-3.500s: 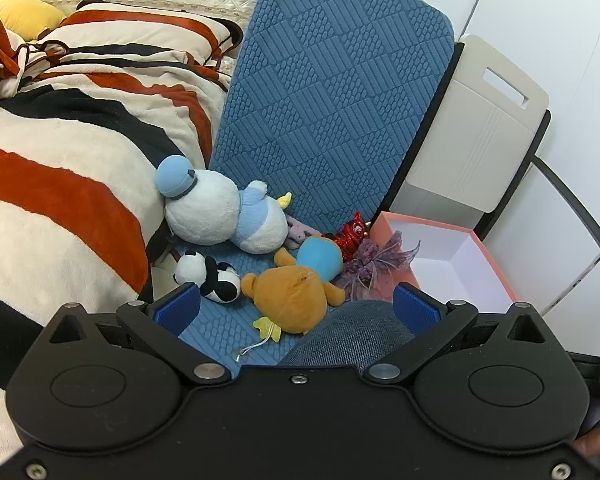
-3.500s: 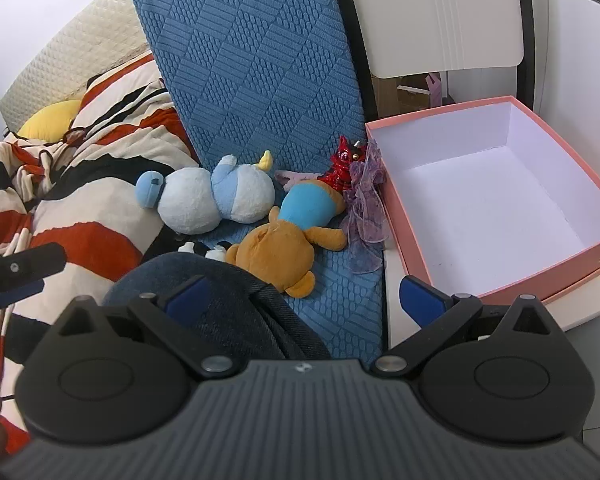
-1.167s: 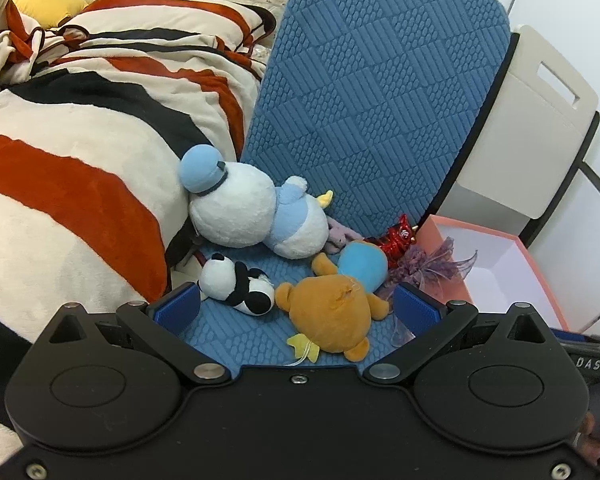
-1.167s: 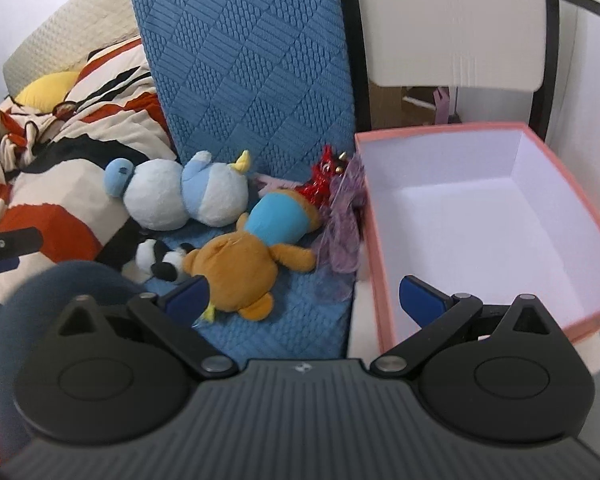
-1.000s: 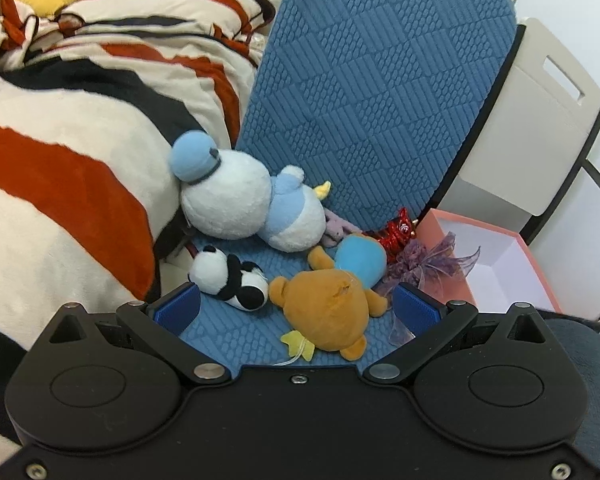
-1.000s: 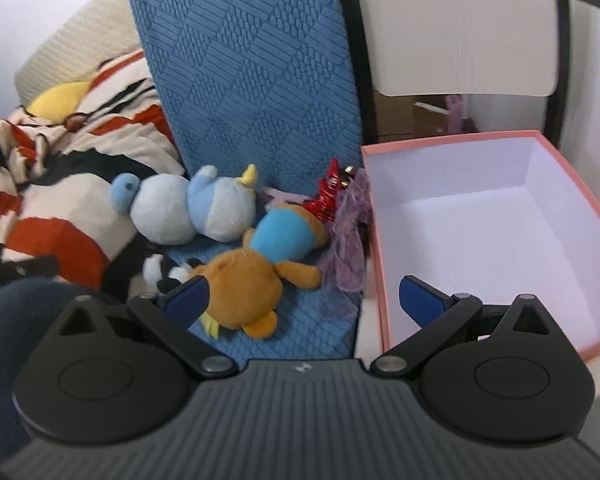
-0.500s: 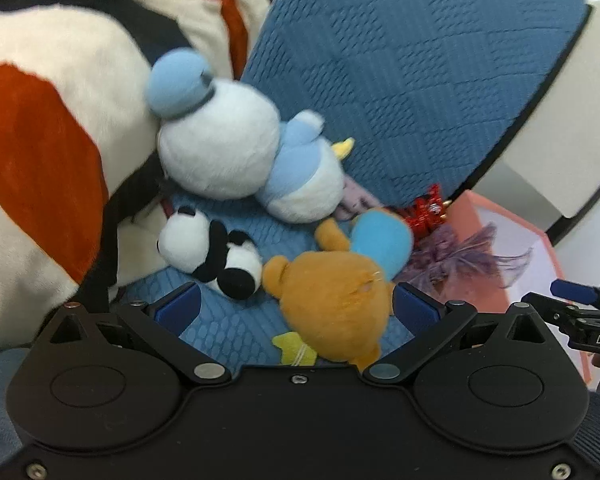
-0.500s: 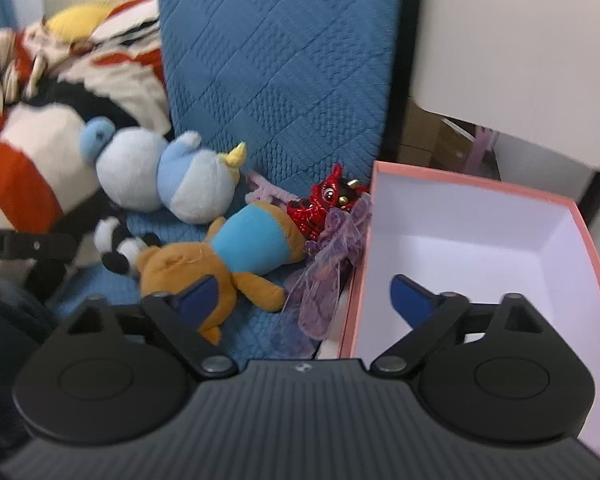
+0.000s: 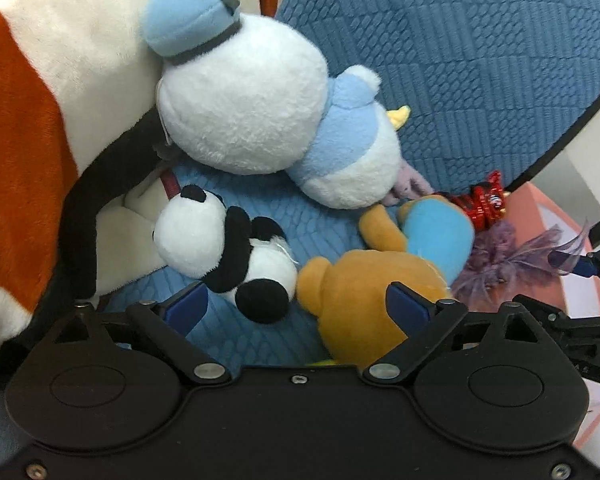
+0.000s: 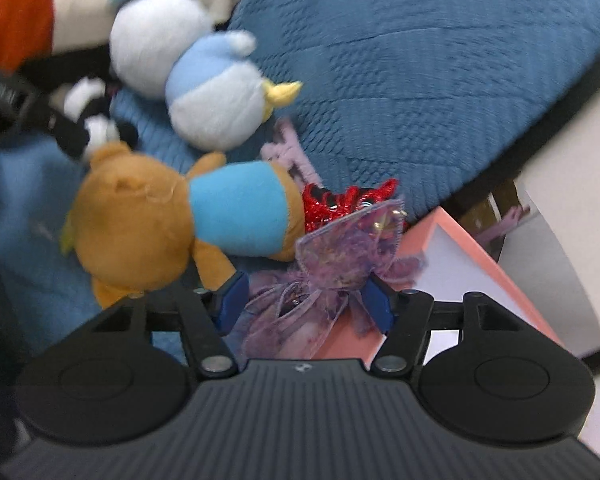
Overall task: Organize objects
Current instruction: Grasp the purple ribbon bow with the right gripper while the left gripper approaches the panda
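The panda (image 9: 224, 248) was black and white, the bear (image 10: 140, 220) orange in blue, the ribbon (image 10: 340, 264) seemingly purple, the box (image 10: 440, 236) pink

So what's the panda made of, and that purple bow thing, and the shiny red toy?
The panda looks like soft plush fabric: fuzzy black and white pile, rounded stuffed shape. The purple bow seems to be thin sheer ribbon or gauze, since its loops look see-through with frayed edges. The red toy is glossy and sparkly, maybe foil or shiny plastic; it is too small and blurred to tell which.

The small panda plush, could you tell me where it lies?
In the left wrist view, panda plush lies left of centre, beneath the white duck plush and touching the orange bear.
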Demonstrator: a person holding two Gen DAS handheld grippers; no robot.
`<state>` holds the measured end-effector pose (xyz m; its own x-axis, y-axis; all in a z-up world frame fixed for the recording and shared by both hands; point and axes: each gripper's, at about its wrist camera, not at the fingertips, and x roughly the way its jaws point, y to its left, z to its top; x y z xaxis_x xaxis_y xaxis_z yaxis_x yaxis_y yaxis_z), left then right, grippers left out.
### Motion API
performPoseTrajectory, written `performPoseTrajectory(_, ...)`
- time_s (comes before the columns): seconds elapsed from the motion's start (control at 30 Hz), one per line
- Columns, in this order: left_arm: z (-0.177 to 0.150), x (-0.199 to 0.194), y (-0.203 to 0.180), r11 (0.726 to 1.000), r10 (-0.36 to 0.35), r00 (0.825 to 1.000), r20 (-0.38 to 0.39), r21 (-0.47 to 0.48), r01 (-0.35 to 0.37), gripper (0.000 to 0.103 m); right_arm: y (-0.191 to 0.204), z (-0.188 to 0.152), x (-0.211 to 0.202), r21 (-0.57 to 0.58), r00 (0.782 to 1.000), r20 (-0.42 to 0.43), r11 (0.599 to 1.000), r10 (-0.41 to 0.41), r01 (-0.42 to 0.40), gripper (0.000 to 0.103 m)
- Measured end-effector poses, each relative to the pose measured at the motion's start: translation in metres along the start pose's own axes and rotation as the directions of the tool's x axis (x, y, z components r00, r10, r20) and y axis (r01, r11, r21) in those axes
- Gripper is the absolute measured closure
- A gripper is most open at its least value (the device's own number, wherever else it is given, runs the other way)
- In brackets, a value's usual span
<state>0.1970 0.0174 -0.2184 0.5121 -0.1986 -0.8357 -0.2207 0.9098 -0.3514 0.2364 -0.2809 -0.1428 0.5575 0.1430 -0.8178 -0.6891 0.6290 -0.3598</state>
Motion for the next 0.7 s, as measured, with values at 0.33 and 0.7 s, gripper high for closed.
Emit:
performPoseTrajectory(0.33, 0.001, 0.020, 0.006, 1.000, 0.015, 1.000, -0.017, 0.008, -0.014, 0.010, 0.014, 0.000, 0.049, -0.247, 0.990, -0.115, 0.968, -0.077, 0.047, 0.053)
performPoseTrajectory(0.7, 0.000, 0.018, 0.011, 0.999, -0.052, 0.999, -0.001, -0.009, 0.052, 0.010, 0.021, -0.001, 0.070, -0.316, 0.969, -0.201, 0.946, -0.141, 0.072, 0.089)
